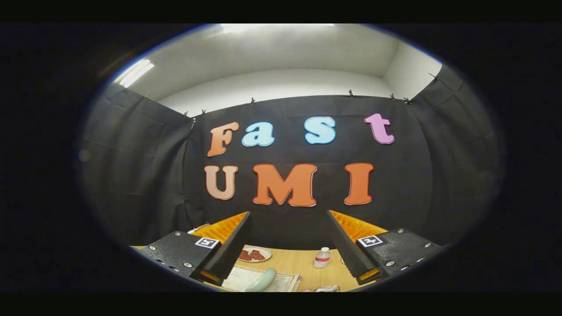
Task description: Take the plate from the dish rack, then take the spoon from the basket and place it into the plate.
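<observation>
My gripper (288, 213) is held high above a wooden table (303, 263) and stands open, with nothing between its fingers. Low between the fingers, close under me, a pale green curved piece that looks like a plate (263, 280) rests on a white rack or mat (246, 277). It is partly cut off by the left finger (230, 245), so I cannot tell how it stands.
A small round plate with reddish-brown pieces (254, 254) lies farther back on the table, near the left finger. A small clear bottle with a white cap (322, 257) stands by the right finger. A silvery thing (327, 288) pokes in at the near edge. Black cloth walls close the booth.
</observation>
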`<state>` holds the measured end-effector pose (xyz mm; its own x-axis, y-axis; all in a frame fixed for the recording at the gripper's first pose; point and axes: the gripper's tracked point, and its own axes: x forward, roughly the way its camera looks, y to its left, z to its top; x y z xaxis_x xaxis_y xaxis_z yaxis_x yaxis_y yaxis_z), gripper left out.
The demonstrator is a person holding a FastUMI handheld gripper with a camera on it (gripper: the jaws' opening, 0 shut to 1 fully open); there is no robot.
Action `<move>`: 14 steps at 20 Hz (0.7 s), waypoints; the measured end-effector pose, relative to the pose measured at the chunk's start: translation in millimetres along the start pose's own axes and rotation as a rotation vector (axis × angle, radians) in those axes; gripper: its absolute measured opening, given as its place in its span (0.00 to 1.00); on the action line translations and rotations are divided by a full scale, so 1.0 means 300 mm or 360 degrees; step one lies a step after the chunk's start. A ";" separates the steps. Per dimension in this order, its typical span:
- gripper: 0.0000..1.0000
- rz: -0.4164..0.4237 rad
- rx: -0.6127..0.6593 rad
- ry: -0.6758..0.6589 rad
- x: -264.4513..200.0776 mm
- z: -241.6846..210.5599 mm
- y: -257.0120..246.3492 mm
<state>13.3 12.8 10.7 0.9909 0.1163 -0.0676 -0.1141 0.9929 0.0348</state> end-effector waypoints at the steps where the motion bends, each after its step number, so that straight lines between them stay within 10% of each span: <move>1: 0.98 0.0010 0.0014 0.0035 0.001 -0.015 0.002; 14: 0.99 0.0152 0.0072 0.0599 0.048 -0.288 0.070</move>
<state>18.8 37.7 -75.6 0.8795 0.2180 -0.4230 -0.1927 0.9759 0.1022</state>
